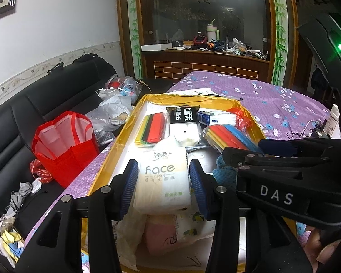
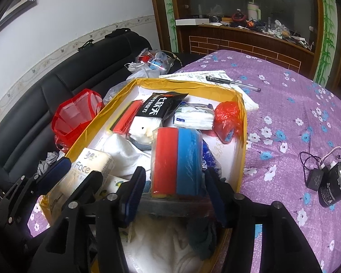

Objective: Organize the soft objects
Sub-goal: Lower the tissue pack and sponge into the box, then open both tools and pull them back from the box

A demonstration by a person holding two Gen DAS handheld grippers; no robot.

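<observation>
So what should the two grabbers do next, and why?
Probably lift a little. The left gripper has its fingers against both sides of the Face tissue pack, and the right gripper brackets the red and blue pack. Both packs sit in the crowded yellow box, so raising them frees them.

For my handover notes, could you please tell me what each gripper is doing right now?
Left gripper: closed on the tissue pack.
Right gripper: closed on the sponge pack.

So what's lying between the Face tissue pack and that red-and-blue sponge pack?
In the right wrist view, a crumpled white cloth fills the stretch between the Face tissue pack and the sponge pack.
</observation>
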